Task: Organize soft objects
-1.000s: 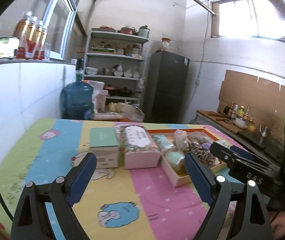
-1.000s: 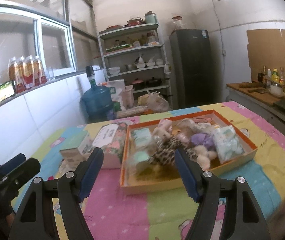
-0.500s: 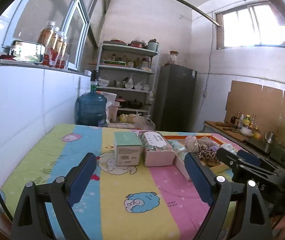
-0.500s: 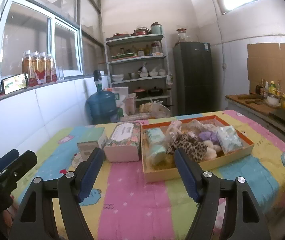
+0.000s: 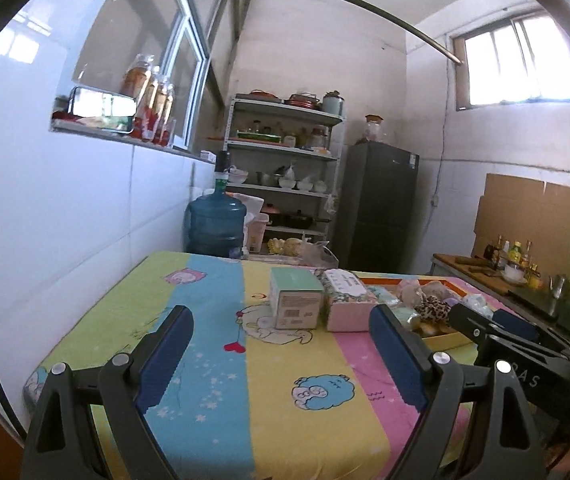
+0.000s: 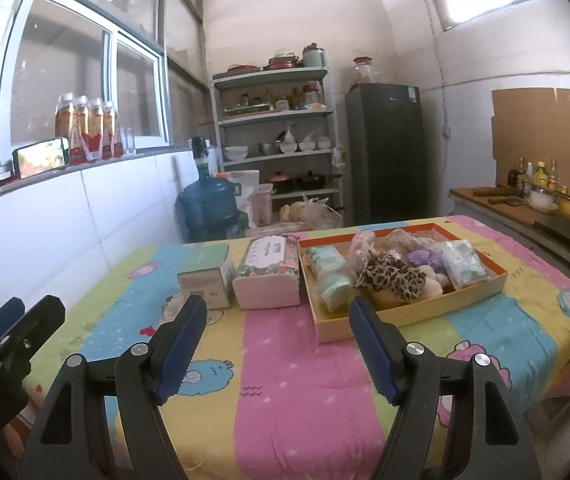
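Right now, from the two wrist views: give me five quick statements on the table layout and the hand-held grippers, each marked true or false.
1. The orange tray holds the leopard-print item. True.
2. The pink floral box sits between the mint-topped box and the tray. True.
3. The right hand-held gripper is clamped on the leopard-print item. False: its jaws stand open and empty, short of the tray.
4. The left hand-held gripper is open with nothing between its pads. True.
5. The blue water jug stands on the table. False: it stands beyond the table's far edge, near the shelf.
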The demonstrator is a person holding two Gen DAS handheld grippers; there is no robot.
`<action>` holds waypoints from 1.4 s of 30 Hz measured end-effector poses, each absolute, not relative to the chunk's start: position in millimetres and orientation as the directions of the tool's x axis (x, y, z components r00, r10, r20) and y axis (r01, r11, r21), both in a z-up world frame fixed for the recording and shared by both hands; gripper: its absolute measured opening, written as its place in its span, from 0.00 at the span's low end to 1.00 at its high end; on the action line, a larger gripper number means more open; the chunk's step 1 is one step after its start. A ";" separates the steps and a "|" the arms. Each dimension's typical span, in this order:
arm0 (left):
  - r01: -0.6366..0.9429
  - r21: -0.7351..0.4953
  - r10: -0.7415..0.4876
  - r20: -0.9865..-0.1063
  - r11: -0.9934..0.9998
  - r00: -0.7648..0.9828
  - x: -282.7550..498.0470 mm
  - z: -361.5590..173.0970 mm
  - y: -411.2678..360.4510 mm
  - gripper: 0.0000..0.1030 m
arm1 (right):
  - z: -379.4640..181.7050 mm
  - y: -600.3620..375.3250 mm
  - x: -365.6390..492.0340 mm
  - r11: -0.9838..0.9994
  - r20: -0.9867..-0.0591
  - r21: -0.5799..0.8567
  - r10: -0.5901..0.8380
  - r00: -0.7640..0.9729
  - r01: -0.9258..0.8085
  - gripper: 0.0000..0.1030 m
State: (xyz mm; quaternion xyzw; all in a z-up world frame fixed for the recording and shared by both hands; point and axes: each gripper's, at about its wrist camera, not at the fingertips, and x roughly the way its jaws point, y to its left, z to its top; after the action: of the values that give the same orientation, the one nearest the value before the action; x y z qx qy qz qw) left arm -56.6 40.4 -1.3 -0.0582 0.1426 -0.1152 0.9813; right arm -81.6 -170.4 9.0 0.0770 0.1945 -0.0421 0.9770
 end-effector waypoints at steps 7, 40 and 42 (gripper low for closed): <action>0.199 -0.136 -0.231 -0.293 0.970 0.928 -62.6 -7.6 51.8 0.87 | 10.1 -152.9 -91.3 0.986 -0.380 0.117 -0.068 0.923 0.121 0.73; 0.116 -0.063 -0.131 -0.351 0.991 0.927 -76.2 -16.6 50.2 0.87 | 2.8 -136.4 -119.5 0.988 -0.364 0.084 -0.092 0.927 0.130 0.73; 0.118 -0.058 -0.131 -0.350 0.991 0.928 -77.9 -16.8 49.0 0.87 | 2.8 -136.4 -120.4 0.988 -0.364 0.084 -0.091 0.927 0.130 0.73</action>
State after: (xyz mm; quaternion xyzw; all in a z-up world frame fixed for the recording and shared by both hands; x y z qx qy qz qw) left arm -77.9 49.0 -16.8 -0.0180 0.1793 -0.0634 0.9816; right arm -120.4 -136.4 2.8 0.0535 0.1829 -0.0563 0.9801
